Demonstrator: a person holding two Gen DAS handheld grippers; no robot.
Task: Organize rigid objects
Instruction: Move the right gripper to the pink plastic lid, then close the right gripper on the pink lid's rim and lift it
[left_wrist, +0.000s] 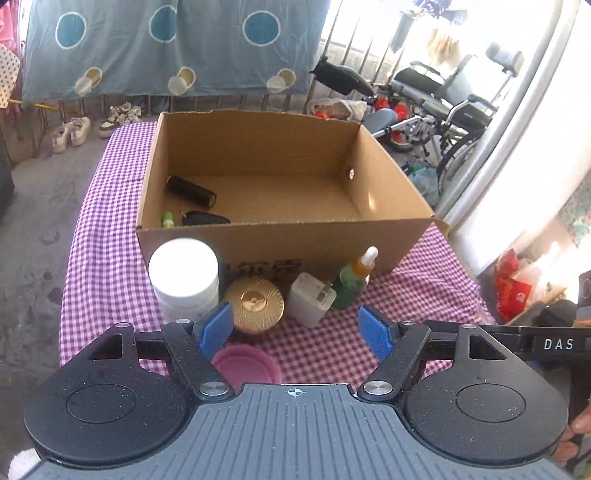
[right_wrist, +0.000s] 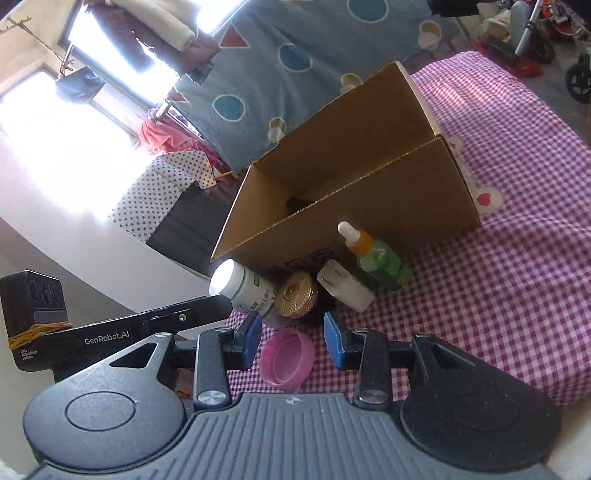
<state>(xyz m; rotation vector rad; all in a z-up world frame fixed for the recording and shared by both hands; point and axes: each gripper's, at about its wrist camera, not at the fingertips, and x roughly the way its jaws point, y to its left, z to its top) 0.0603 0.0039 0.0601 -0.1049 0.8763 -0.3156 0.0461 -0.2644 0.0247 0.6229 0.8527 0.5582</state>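
An open cardboard box (left_wrist: 325, 236) (right_wrist: 406, 199) stands on the checked tablecloth; a black cylinder (left_wrist: 190, 190), a small green item (left_wrist: 168, 219) and a black oval object (left_wrist: 205, 218) lie in its left side. In front of it stand a white bottle (left_wrist: 183, 275) (right_wrist: 242, 286), a gold-lidded jar (left_wrist: 255, 304) (right_wrist: 296, 295), a white charger plug (left_wrist: 310, 299) (right_wrist: 345, 286) and a green dropper bottle (left_wrist: 351, 282) (right_wrist: 376, 254). A pink lid (left_wrist: 245, 363) (right_wrist: 287, 358) lies nearest. My left gripper (left_wrist: 295, 330) is open with nothing between its blue pads. My right gripper (right_wrist: 292, 341) is open above the pink lid.
The purple-and-white checked cloth (left_wrist: 110, 258) (right_wrist: 517, 240) covers the table, which drops off at the left. The other gripper's body (right_wrist: 122, 334) reaches in at left. A wheelchair (left_wrist: 454, 107) and shoes (left_wrist: 74, 131) stand on the floor beyond.
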